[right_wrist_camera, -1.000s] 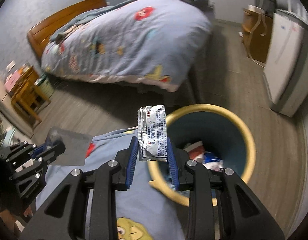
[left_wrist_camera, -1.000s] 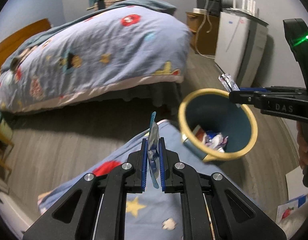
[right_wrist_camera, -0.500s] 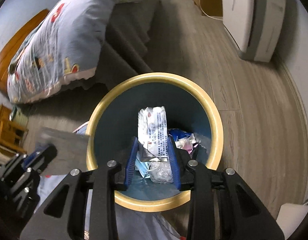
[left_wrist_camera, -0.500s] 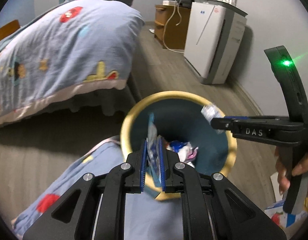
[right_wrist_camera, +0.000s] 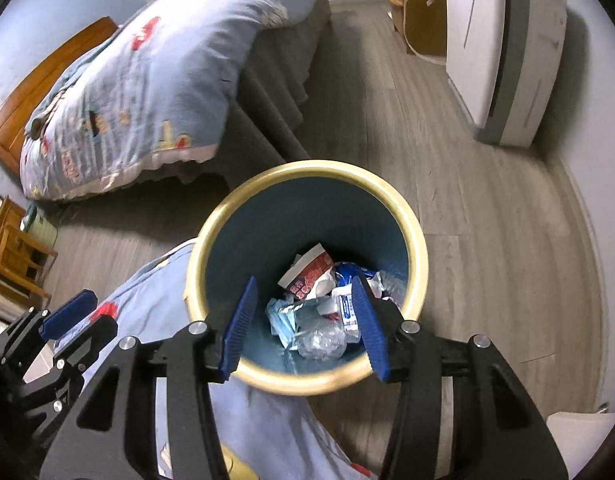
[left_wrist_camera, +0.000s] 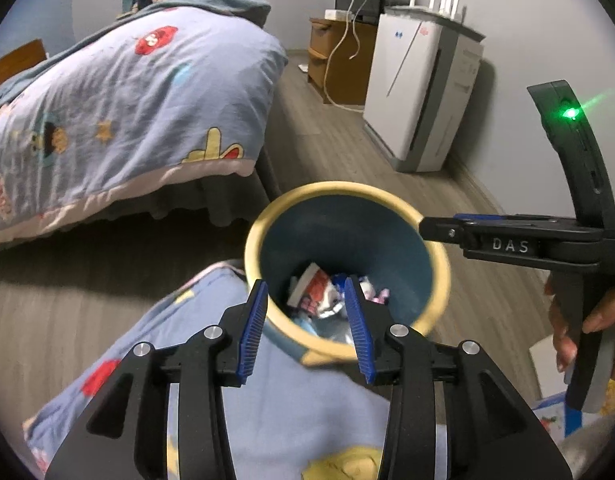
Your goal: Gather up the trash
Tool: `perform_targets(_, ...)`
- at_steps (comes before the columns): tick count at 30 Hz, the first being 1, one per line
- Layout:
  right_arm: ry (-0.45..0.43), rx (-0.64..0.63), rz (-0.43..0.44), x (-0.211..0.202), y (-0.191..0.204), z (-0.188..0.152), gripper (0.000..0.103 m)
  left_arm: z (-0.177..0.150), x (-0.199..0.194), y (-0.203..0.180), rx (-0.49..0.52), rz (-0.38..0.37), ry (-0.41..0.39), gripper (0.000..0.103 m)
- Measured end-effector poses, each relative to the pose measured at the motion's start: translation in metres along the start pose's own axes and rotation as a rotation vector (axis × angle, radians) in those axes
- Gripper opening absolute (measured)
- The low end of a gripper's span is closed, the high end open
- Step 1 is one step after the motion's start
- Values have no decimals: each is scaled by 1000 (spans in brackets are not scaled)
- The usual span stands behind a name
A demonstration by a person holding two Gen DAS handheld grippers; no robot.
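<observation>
Dim, soft indoor light; fisheye-warped, slightly blurred.

I count one bin, one bed, one white appliance, one wooden cabinet, and my two grippers, left and right. The wrappers in the bin are too jumbled to count.

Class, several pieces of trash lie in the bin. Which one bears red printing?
The white wrapper at the far side of the pile inside the yellow-rimmed bin. The pale blue packet and clear plastic nearer the camera show no red.
</observation>
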State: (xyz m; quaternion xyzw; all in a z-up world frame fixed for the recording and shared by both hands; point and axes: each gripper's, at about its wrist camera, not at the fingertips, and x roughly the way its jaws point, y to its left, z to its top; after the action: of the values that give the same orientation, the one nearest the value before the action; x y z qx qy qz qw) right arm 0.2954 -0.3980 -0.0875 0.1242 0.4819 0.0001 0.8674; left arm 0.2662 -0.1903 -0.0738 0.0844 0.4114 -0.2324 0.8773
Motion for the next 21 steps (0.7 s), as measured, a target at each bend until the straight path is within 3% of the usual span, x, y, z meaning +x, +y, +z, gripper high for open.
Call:
perform_targets(5,-65,-64,-6,-54,20,-28,52,-20,-57,-16,27,39,-53,63)
perform_targets(7,-108,-75,-10,-81,26,-46,66,-31,-82,-21,36,62,-73,72)
perform_targets(12,-208,-128,-54,-131,43,-79,81,-58,-135,-24,10,100,-129,87)
perform_targets(21,-349,-207,-96,-189,67,-128,97,-97,-195,-25,-3,173,-180,94)
